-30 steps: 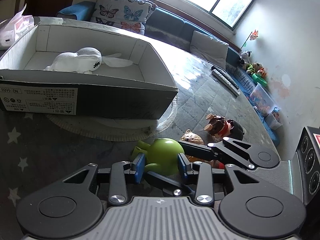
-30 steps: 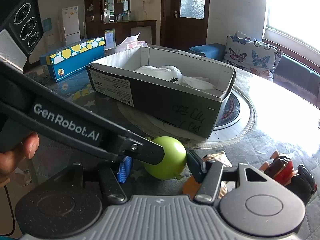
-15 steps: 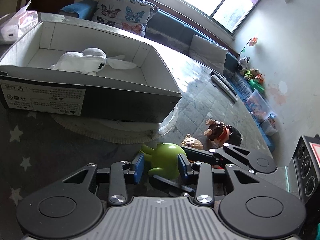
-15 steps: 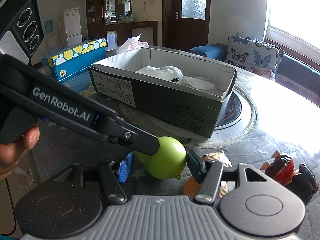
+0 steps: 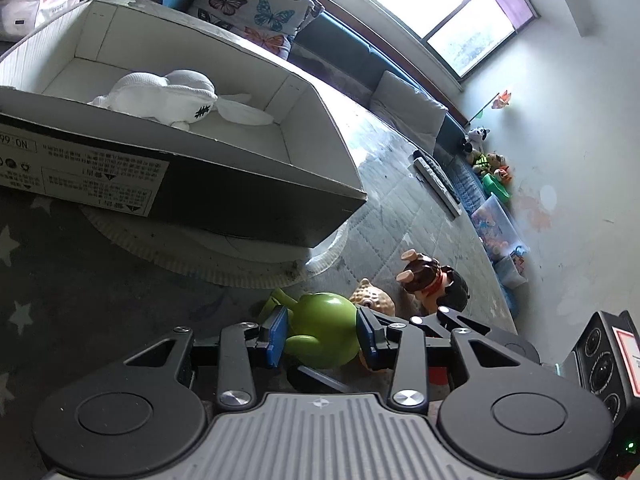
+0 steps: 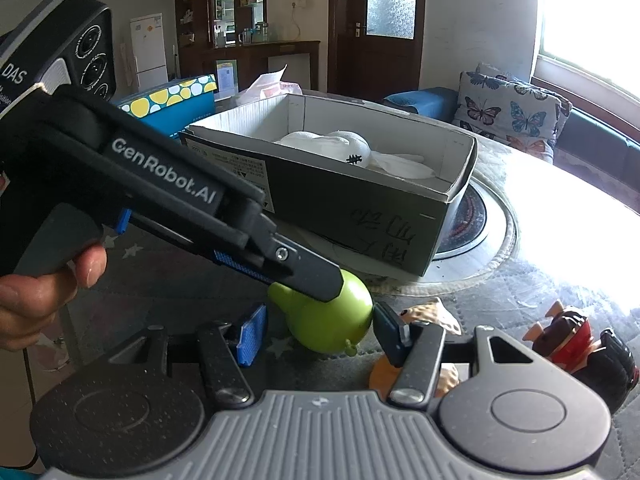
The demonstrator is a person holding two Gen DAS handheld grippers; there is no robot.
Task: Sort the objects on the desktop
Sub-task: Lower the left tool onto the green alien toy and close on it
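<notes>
While the left gripper (image 5: pixel 322 336), jaws just widened, brackets the glossy green plastic frog toy (image 5: pixel 320 330) on the table before the cardboard box (image 5: pixel 240 196), right gripper (image 6: pixel 320 330) stands open beside it; collision could knock it away.

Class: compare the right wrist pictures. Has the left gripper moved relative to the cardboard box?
Yes. The left gripper has swung up and right toward the cardboard box, onto the green toy.
</notes>
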